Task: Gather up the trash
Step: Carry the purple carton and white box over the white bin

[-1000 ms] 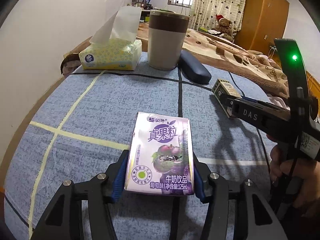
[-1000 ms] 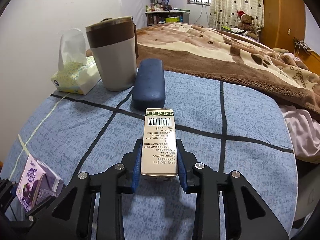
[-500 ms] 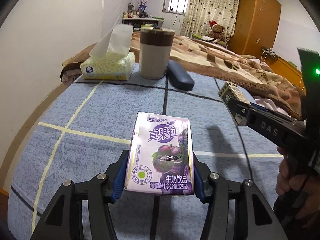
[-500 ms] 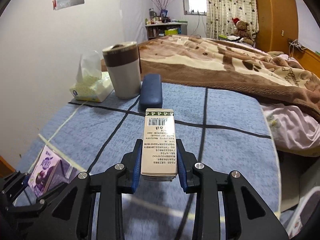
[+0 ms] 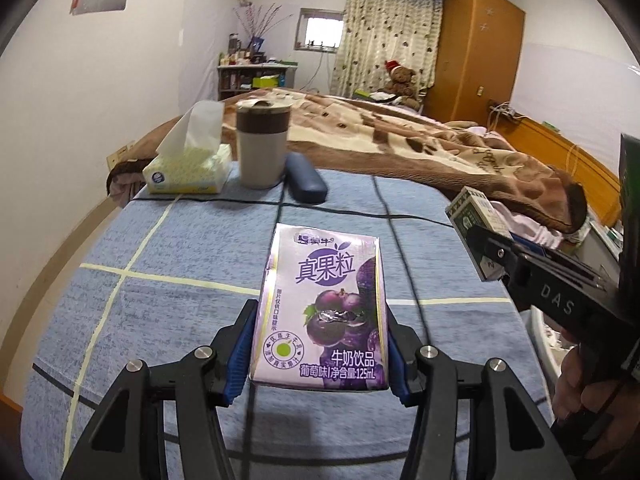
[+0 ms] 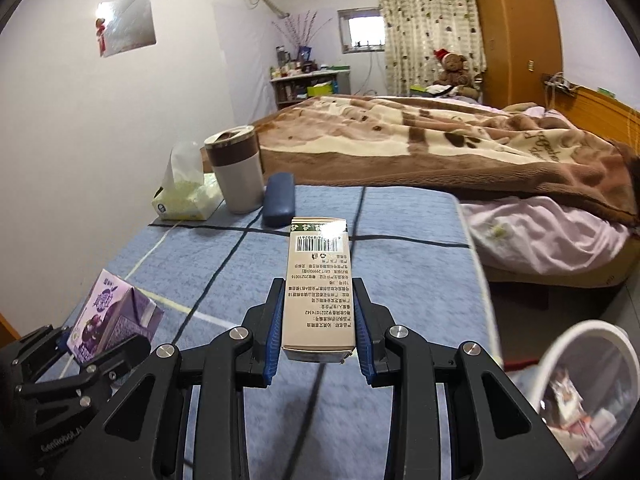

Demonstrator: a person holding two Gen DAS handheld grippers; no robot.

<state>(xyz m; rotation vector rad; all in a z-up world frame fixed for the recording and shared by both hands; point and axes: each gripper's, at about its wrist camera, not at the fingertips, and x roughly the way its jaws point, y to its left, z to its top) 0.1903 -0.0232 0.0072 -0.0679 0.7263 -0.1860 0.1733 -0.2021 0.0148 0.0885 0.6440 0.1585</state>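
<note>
Left wrist view. The left gripper (image 5: 320, 344) is closed on a purple drink carton (image 5: 322, 312), its blue pads pressed against both long sides near the carton's base. The carton's long axis runs forward along the fingers, printed face up, and it is held above the blue tablecloth (image 5: 168, 248), not resting on it. At the right edge the right gripper (image 5: 486, 256) shows from the side, holding a small box (image 5: 474, 218) by its rear end; the hand behind it is partly cut off by the frame. At the far end of the table stand a tissue box (image 5: 188, 168), a cup (image 5: 262, 144) and a dark blue case (image 5: 306, 178), the case touching or just beside the cup.

Right wrist view. The right gripper (image 6: 320, 320) is clamped on the small box (image 6: 318, 284), barcode face up, long axis pointing forward along the fingers and clear of the cloth. The left gripper (image 6: 100, 336) with the purple drink carton (image 6: 112, 316) sits low at the left. A white-rimmed bin (image 6: 580, 340) appears at lower right, beyond the table's right edge and lower than the tabletop.

Judgement. Both pieces of trash are in hand, and the coming move turns on the bin: it lies to the right of and below both grippers, with the right gripper the nearer. The left load would have to cross over, or wait.

Limits. The bin is blurred and cut by the frame; its contents, depth and far rim cannot be made out. It does not appear in the left view.
</note>
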